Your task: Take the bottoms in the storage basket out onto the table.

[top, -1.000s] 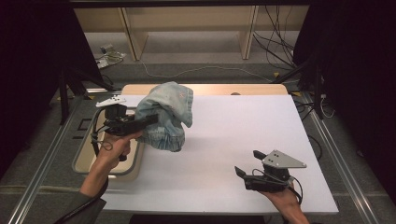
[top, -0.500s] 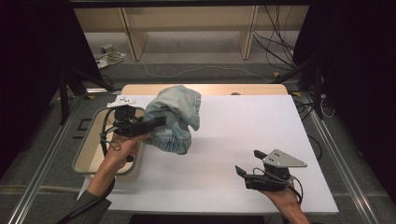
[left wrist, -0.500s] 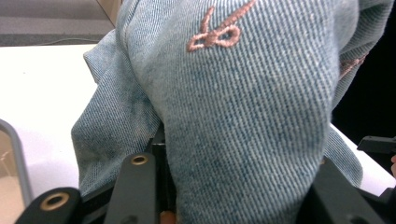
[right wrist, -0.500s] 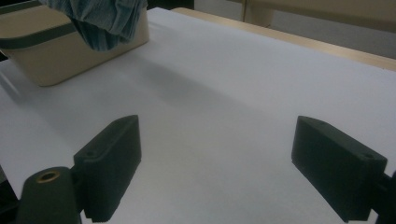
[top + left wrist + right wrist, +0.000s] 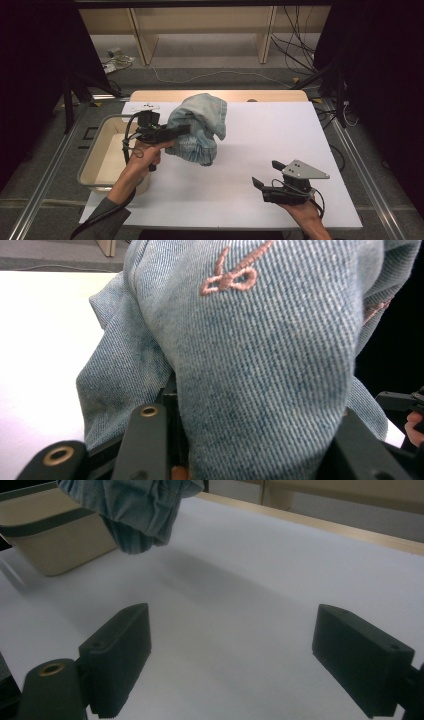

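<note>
A bunched light-blue denim garment (image 5: 197, 127) with pink stitching hangs over the left part of the white table (image 5: 280, 130), and its lower folds are close to the surface. My left gripper (image 5: 182, 131) comes in from the left and is shut on a fold of it. In the left gripper view the denim (image 5: 260, 350) bulges up between the two black jaws of the left gripper (image 5: 250, 455). Near the table's front right my right gripper (image 5: 266, 173) is open, with only bare table between its jaws. Its own view shows the right gripper (image 5: 232, 655) low over the table and the garment (image 5: 135, 510) hanging farther off.
A beige bin (image 5: 100, 135) stands at the table's left edge, under my left forearm; it appears as the bin (image 5: 55, 540) behind the garment in the right gripper view. Wooden shelving legs and cables lie on the floor beyond the table's far edge.
My left gripper has carried the denim garment to the right, away from the bin, and slightly lower. The right gripper has stayed where it was.
</note>
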{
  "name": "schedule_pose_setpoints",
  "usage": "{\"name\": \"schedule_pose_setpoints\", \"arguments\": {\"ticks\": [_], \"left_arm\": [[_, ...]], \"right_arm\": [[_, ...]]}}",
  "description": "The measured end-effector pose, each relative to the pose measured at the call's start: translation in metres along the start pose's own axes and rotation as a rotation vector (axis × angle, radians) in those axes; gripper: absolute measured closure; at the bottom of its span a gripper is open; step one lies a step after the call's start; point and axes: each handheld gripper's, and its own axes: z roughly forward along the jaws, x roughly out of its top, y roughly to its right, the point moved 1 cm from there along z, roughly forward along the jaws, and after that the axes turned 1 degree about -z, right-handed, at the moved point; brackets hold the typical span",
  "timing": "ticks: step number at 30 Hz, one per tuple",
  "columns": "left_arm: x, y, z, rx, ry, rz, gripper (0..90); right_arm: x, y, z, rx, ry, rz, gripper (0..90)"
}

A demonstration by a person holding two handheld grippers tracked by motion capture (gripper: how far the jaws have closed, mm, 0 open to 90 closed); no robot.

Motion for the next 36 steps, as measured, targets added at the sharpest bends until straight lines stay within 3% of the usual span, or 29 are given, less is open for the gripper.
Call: {"name": "schedule_pose_setpoints", "arguments": {"ticks": [17,22,36], "left_arm": [[-0.001,0.016,0.031,-0.035,-0.035,0.009,57.9],[-0.001,0.018,0.038,-0.035,-0.044,0.016,57.9],[-0.006,0.015,0.057,-0.024,-0.058,-0.014,57.9]], "right_arm": [[0.000,0.000,0.000,0.004,-0.004,-0.002,16.9],[0.000,0.000,0.000,0.005,-0.003,-0.004,16.9],[0.000,-0.001,0.000,0.006,-0.004,-0.006,16.9]]}}
